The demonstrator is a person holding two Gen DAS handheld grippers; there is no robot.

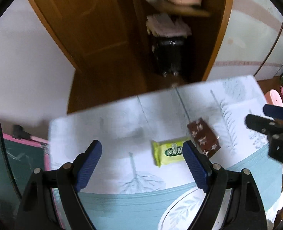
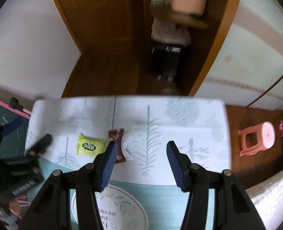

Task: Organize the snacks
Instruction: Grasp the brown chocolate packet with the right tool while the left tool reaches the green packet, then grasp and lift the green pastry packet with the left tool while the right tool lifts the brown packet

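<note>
**Two snack packets on the table, both grippers spread and empty**

From the left wrist view, my left gripper (image 1: pixel 142 153) has its fingers wide apart with nothing between them. The yellow-green snack packet (image 1: pixel 167 151) lies flat on the tree-patterned tablecloth (image 1: pixel 107 126), at about 2 o'clock from the gripper's midpoint, its right end hidden behind my right-hand finger pad. Its long axis runs roughly 9 to 3 o'clock, slightly tilted. The brown snack packet (image 1: pixel 203 138) lies just beyond it toward 1 o'clock, long axis from 11 to 5 o'clock; the two look near or touching, and I cannot tell which.

From the right wrist view, my right gripper (image 2: pixel 141 154) is likewise spread and holds nothing. The brown packet (image 2: pixel 118 143) sits at 9 o'clock, partly behind the left finger; the yellow-green packet (image 2: pixel 90 145) lies farther left.

I judge the left gripper nearer the yellow-green packet, the right nearer the brown one. No tray, box or basket for snacks shows on the table; a pink stool (image 2: pixel 260 138) stands on the floor at 3 o'clock.
</note>
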